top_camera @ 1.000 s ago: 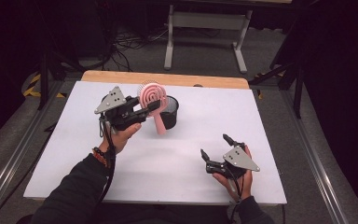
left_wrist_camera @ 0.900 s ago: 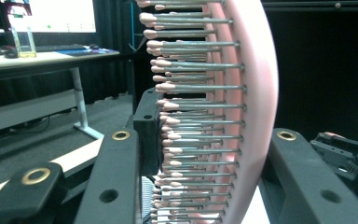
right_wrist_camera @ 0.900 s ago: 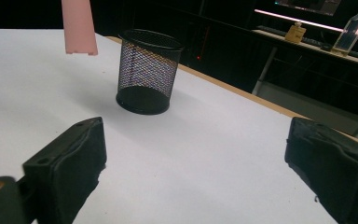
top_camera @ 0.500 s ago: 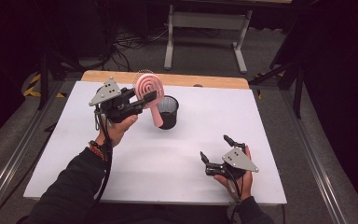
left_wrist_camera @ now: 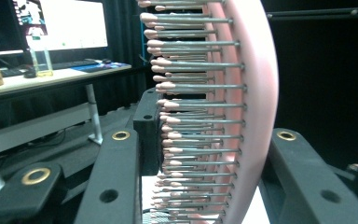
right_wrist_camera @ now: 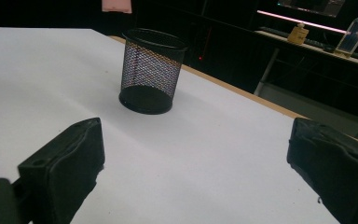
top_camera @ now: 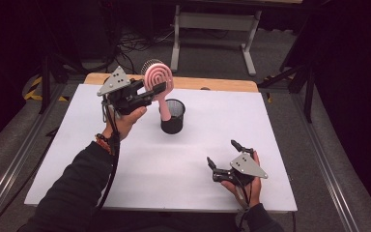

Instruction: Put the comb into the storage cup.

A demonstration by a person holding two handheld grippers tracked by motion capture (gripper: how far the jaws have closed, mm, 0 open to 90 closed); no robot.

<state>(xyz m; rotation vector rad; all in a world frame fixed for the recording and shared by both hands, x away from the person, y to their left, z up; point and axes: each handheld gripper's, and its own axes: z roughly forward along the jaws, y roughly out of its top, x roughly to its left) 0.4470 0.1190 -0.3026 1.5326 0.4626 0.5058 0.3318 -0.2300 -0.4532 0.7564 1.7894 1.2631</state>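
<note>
Nearest the camera in the high view, the right tool (top_camera: 221, 154) is seen resting low over the white tabletop (top_camera: 140, 169), its jaws spread wide and nothing held between them; in the right gripper view the same two black jaws frame a bare stretch of white surface.

Farther in, a black mesh cup (top_camera: 173, 116) is shown standing upright near the middle of the tabletop, apparently empty as seen through its mesh in the right gripper view (right_wrist_camera: 152, 70).

Above and just to the left of it, the left tool (top_camera: 155, 91) is raised clear of the surface with a pink hairbrush (top_camera: 157, 84) clamped between its jaws. The grip is taken on the head, bristles against one jaw and the pink back against the other, as shown close up in the left gripper view (left_wrist_camera: 223, 116). The handle hangs down toward the cup; whether its tip is inside the rim or only in front of it cannot be told from the high view.

The step in hand is judged to be the standing of the brush in the cup. Next, the handle would need to be lined up over the opening, lowered, and the jaws eased apart without the light cup being tipped.

No brand, label or legible writing can be made out.
</note>
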